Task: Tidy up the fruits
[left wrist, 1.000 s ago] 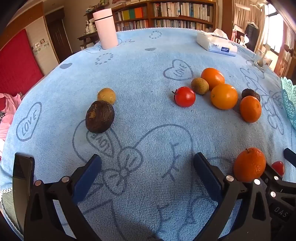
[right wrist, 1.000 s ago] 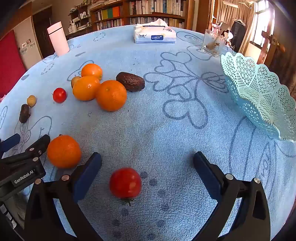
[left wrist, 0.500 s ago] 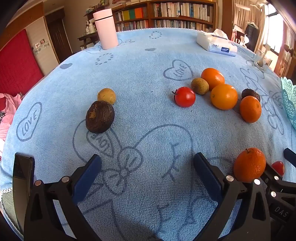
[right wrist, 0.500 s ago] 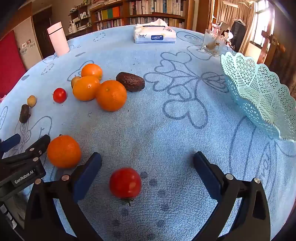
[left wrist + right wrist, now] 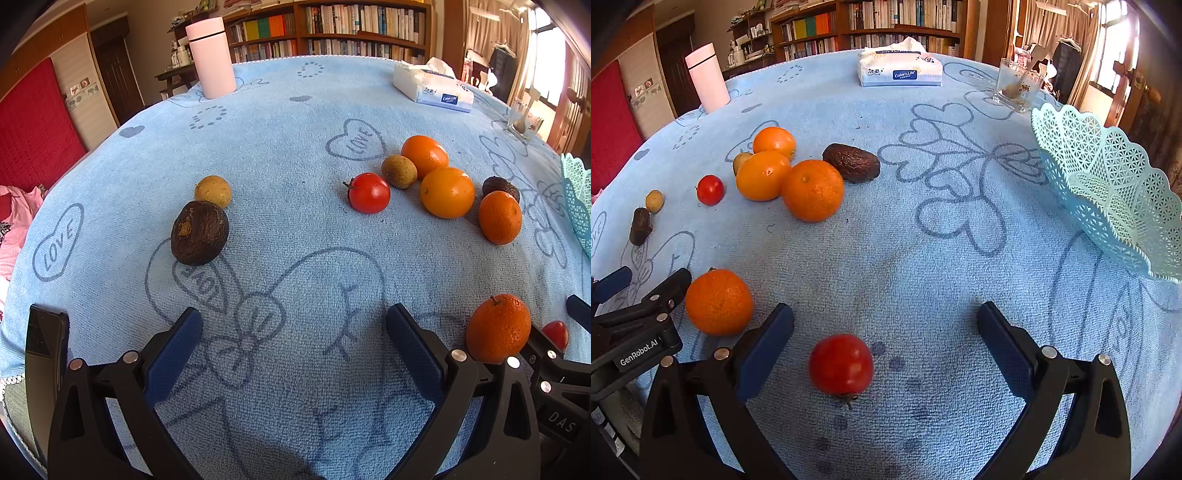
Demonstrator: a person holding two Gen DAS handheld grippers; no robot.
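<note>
My right gripper [image 5: 885,343] is open over the blue cloth, with a red tomato [image 5: 841,364] lying between its fingers, untouched. An orange [image 5: 719,301] sits just left of it. Farther off lie more oranges [image 5: 813,190], a dark avocado [image 5: 851,163] and a second tomato [image 5: 710,189]. The teal lace basket [image 5: 1108,184] stands at the right. My left gripper [image 5: 294,343] is open and empty above bare cloth. A dark fruit [image 5: 199,232] and a small yellow fruit [image 5: 213,191] lie ahead to its left, a tomato [image 5: 369,193] and oranges [image 5: 447,192] ahead to its right.
A pink tumbler [image 5: 211,57], a tissue pack [image 5: 899,69] and a glass [image 5: 1015,85] stand at the table's far side. Bookshelves line the back wall. A red bed lies beyond the table's left edge.
</note>
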